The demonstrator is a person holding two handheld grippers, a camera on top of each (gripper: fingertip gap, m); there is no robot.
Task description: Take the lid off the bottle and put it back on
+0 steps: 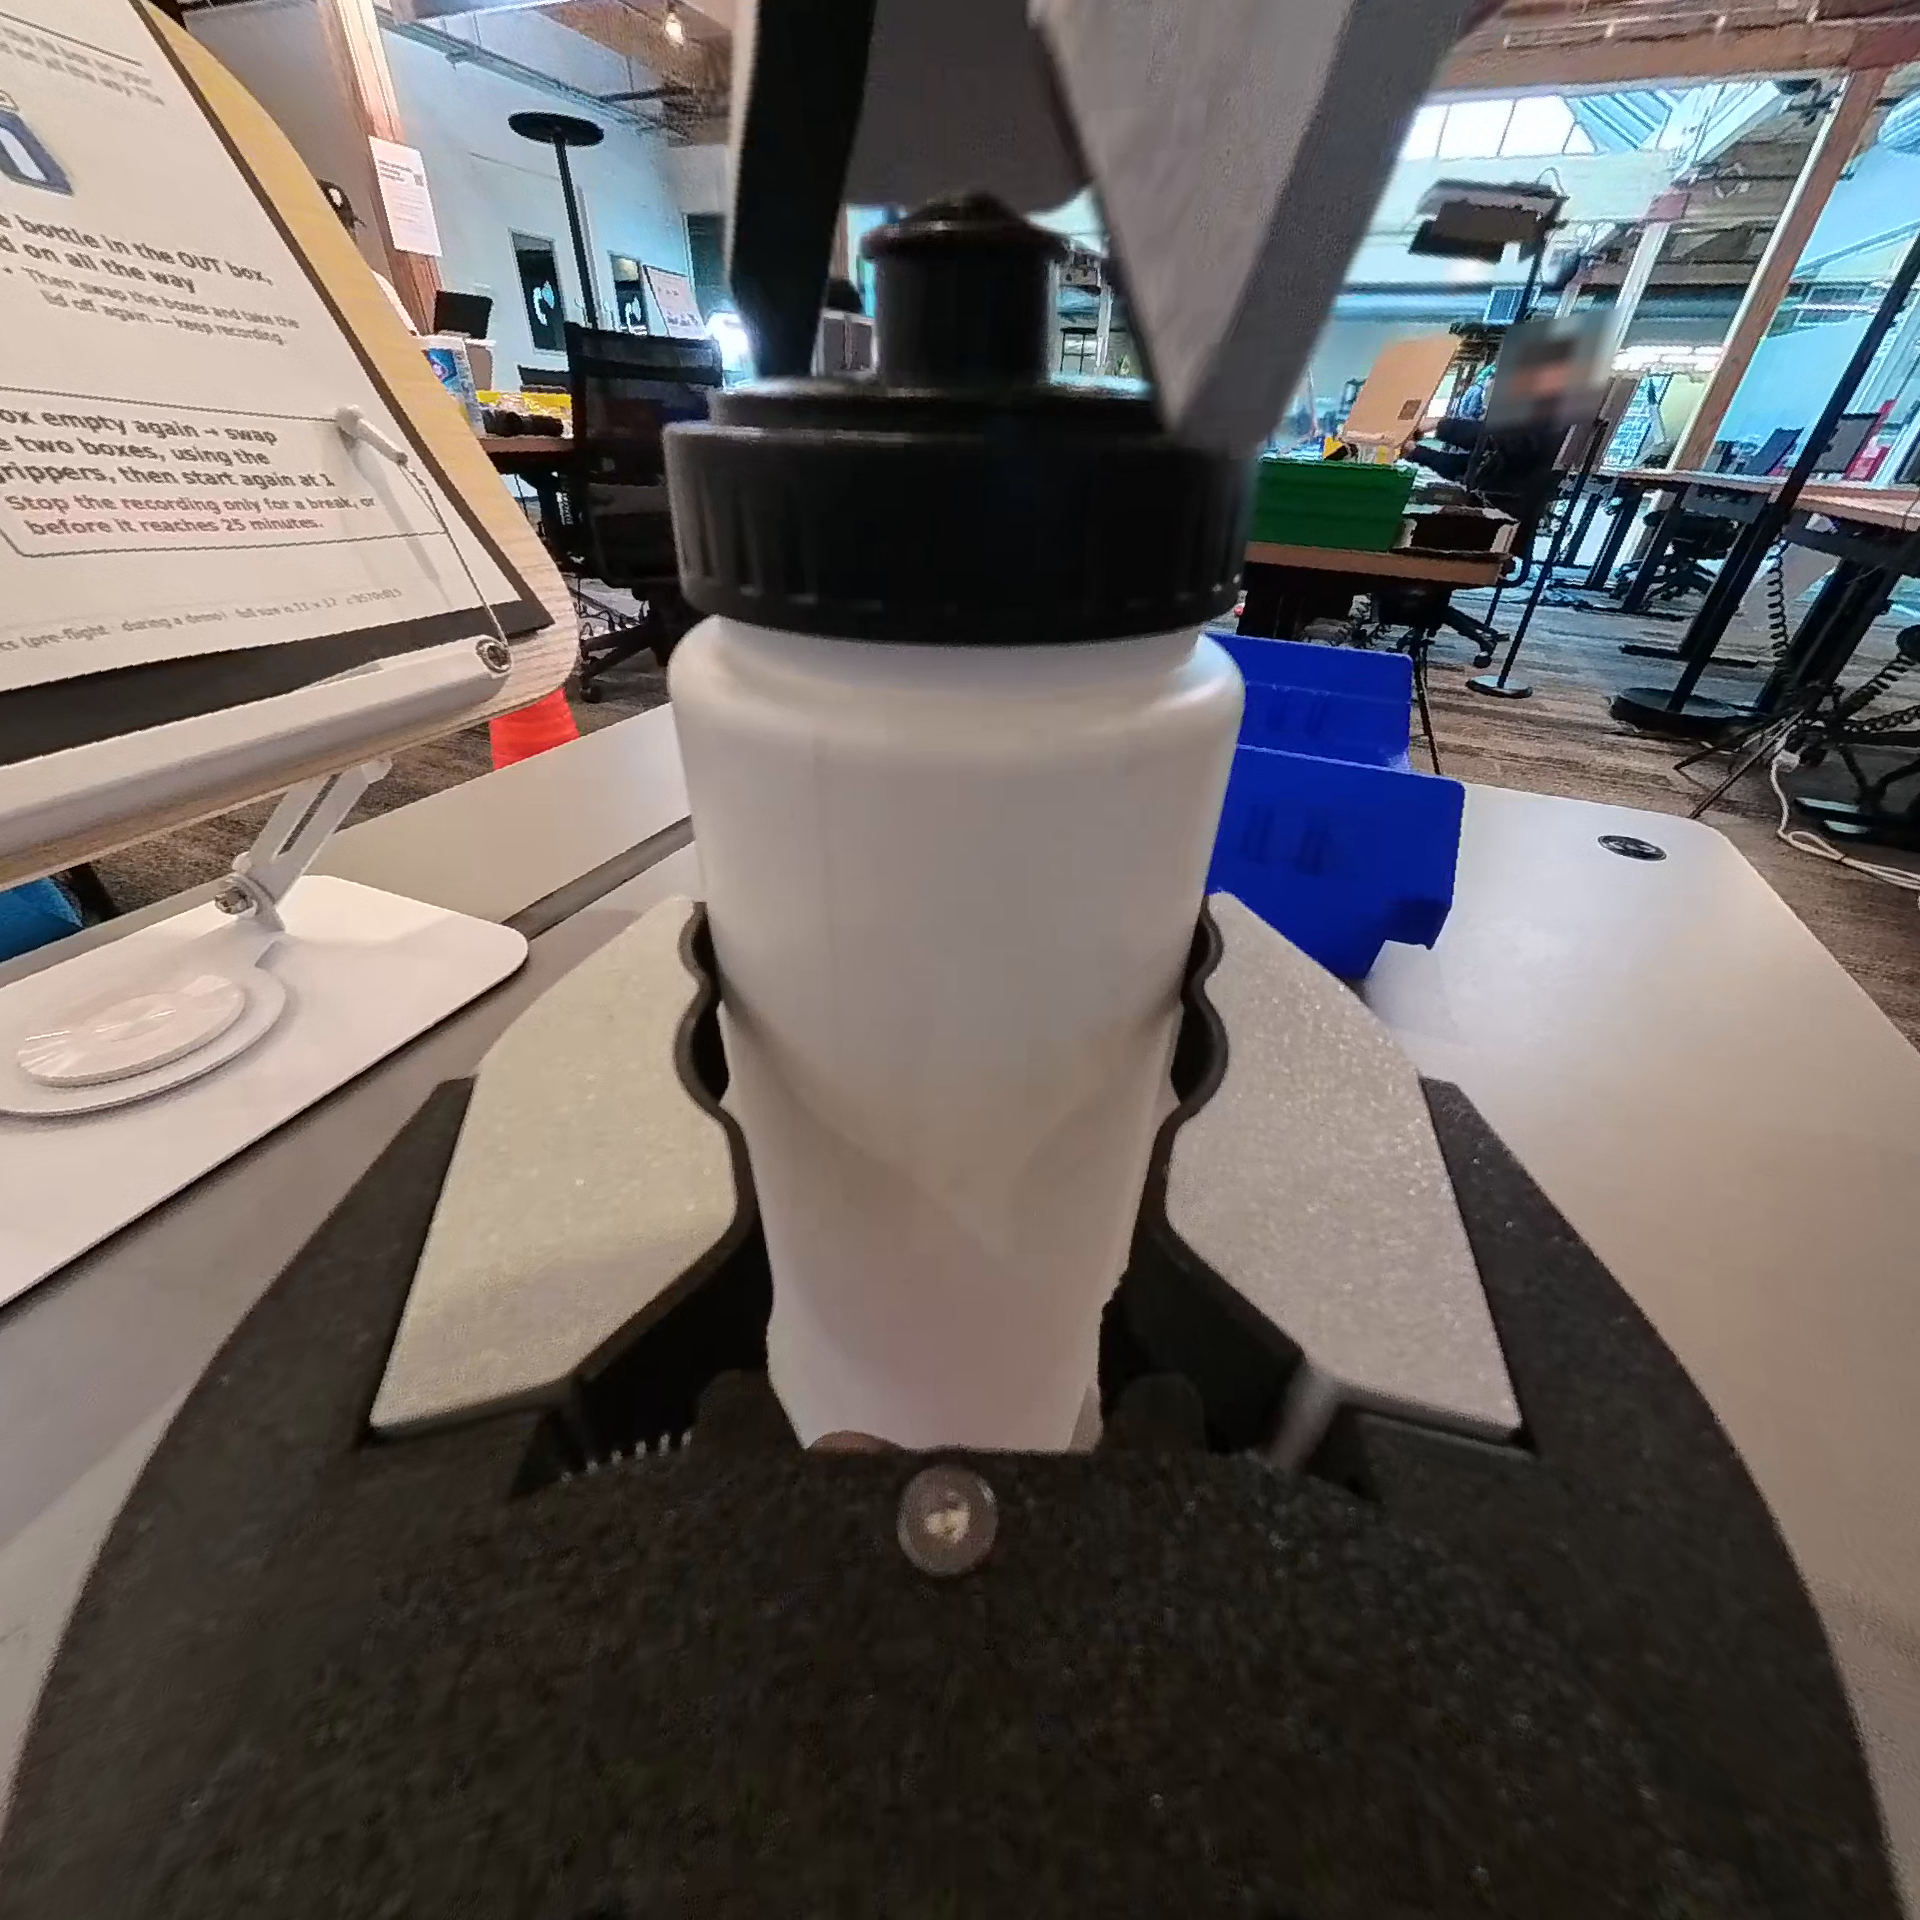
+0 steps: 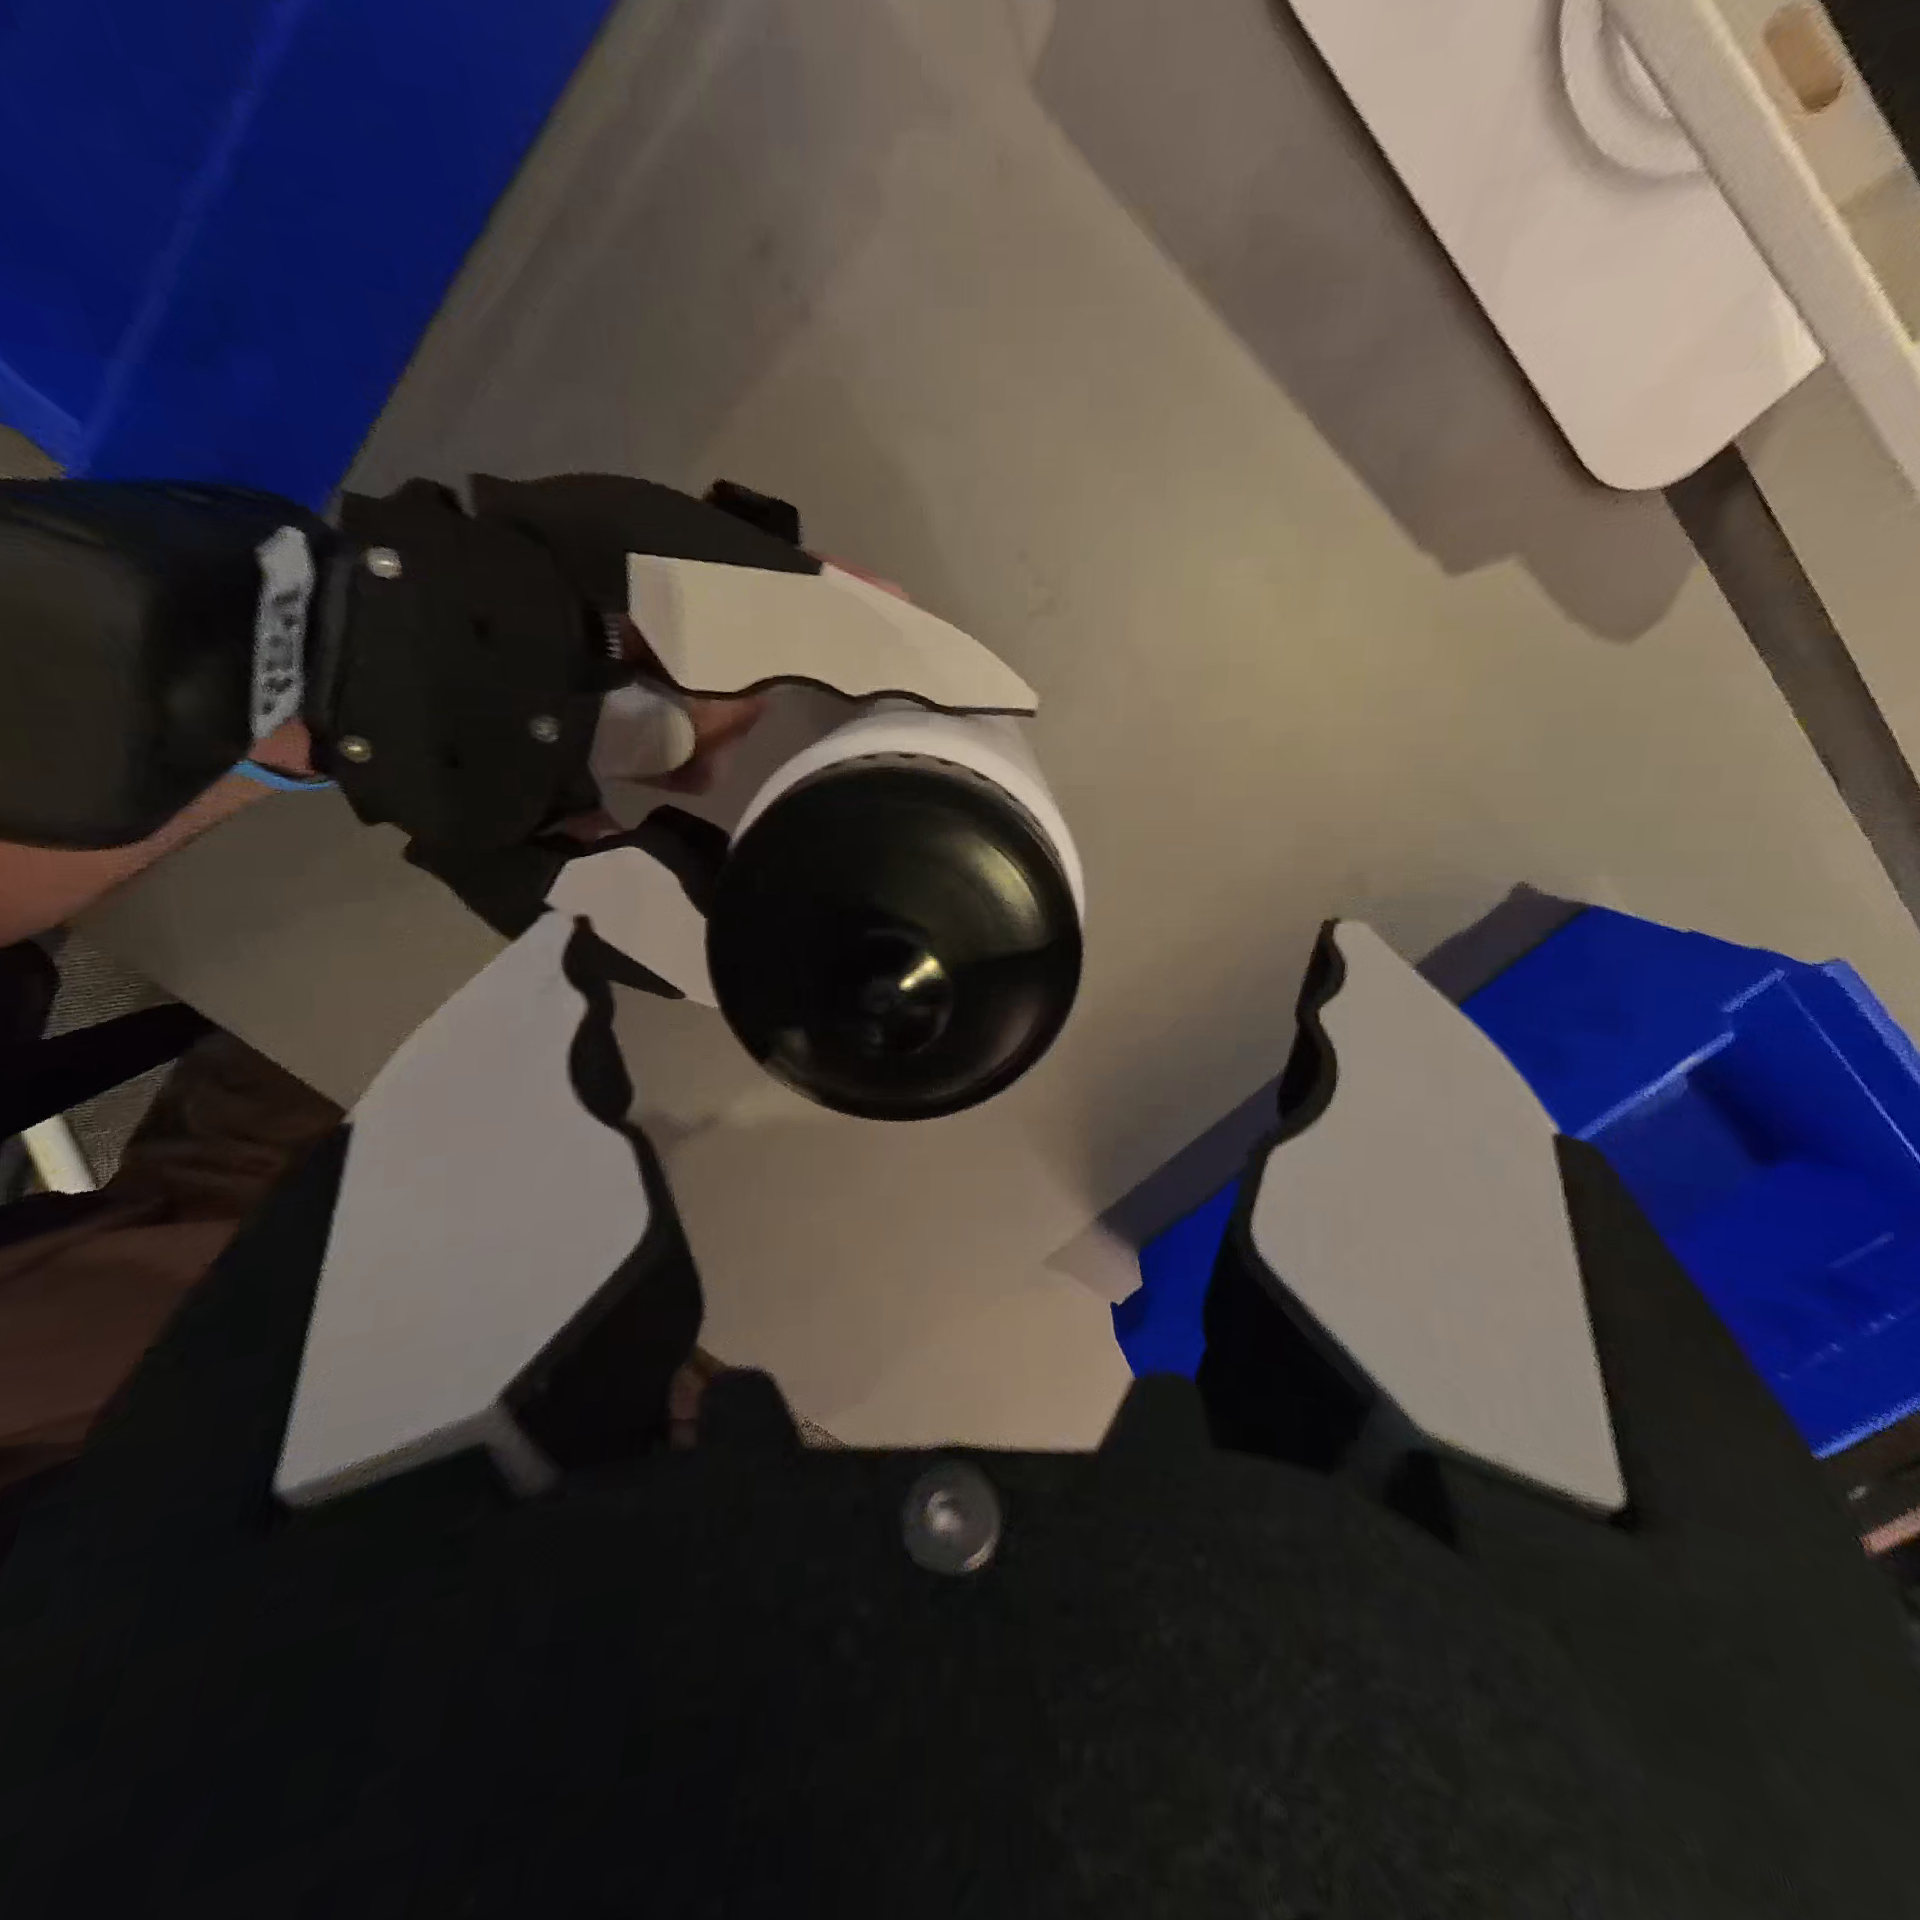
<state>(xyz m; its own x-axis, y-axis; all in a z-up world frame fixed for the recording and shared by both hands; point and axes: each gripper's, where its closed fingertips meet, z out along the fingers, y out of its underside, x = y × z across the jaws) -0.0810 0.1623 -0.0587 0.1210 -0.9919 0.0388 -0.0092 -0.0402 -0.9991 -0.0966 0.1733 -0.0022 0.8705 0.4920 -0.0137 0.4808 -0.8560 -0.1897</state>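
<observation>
Left claw (image 1: 951, 997) clamped on white bottle (image 1: 951, 935), pads pressed to both sides, centre of frame above the desk (image 1: 1662, 1039). Black lid (image 1: 956, 520) on the bottle. Right claw (image 2: 951, 1039) spread wide around the lid, pads not touching.

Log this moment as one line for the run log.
left gripper: shut on white bottle | lid: on bottle | right gripper: open above lid, not touching | blue bins: behind
</observation>
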